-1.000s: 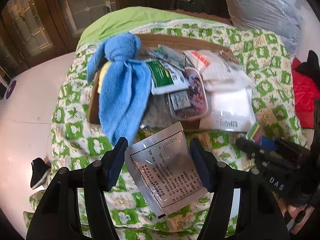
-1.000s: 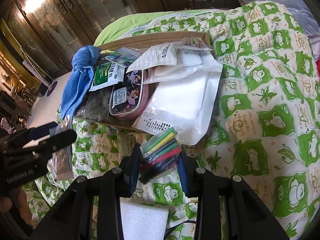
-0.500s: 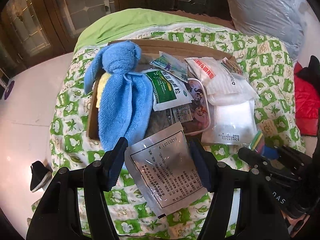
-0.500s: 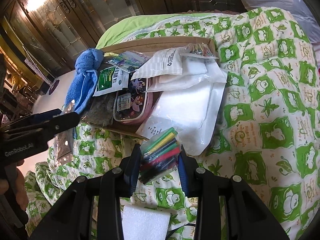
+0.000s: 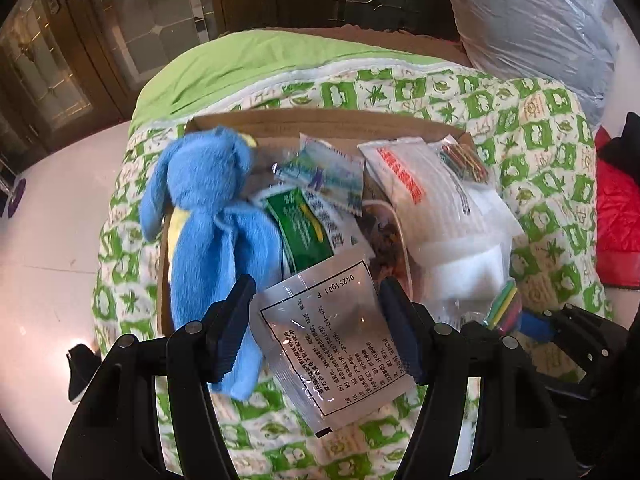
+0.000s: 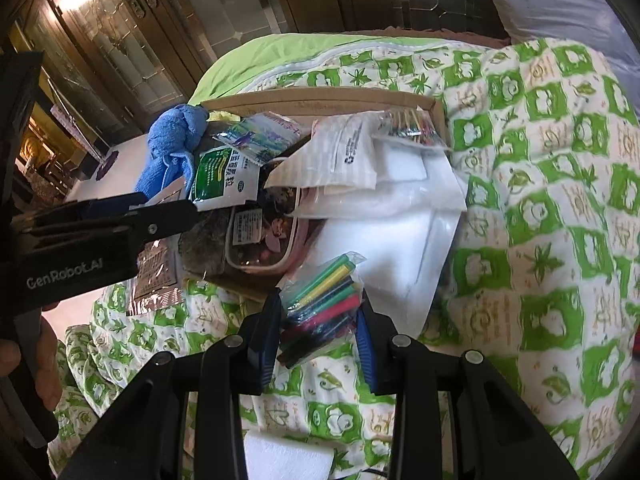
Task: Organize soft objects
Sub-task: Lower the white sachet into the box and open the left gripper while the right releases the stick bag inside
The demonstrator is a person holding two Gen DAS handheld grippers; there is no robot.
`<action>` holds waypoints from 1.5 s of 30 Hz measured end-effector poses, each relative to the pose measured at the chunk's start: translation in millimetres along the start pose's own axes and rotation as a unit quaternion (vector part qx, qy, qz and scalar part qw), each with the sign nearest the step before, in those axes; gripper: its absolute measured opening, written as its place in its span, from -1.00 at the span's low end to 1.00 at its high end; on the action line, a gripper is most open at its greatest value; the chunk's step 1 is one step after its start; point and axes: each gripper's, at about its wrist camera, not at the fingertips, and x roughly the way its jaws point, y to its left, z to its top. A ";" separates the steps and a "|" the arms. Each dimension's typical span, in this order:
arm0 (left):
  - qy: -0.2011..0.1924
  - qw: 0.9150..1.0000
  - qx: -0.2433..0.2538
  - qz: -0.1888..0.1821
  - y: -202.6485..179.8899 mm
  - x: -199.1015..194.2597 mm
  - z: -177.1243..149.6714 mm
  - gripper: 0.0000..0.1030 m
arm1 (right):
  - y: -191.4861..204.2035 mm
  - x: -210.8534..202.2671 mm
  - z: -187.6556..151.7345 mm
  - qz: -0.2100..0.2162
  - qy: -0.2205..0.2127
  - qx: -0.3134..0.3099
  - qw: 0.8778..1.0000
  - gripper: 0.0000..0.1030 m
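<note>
Left hand-held gripper (image 5: 316,326) clamps silver sachet (image 5: 332,344), right hand-held gripper (image 6: 318,330) clamps coloured-stick packet (image 6: 322,304); cardboard box (image 5: 320,124) lies just ahead, nearer the left.

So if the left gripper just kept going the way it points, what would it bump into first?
Probably the cardboard box, with the silver sachet held by the left gripper landing on the packets and blue plush toy inside; depth is hard to judge.
</note>
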 end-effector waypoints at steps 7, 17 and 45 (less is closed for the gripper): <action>-0.005 1.000 -0.005 -0.004 -3.3 10.0 25.2 0.26 | 3.2 8.9 24.2 0.006 -0.001 -0.006 1.000 -0.34; -0.007 1.000 0.010 0.004 -10.9 29.5 40.6 0.26 | 10.6 28.1 26.8 0.013 -0.001 -0.020 1.000 -0.34; -0.035 0.999 0.011 0.022 -13.5 21.0 40.5 0.41 | -2.7 11.9 26.5 0.013 -0.064 -0.001 0.998 0.07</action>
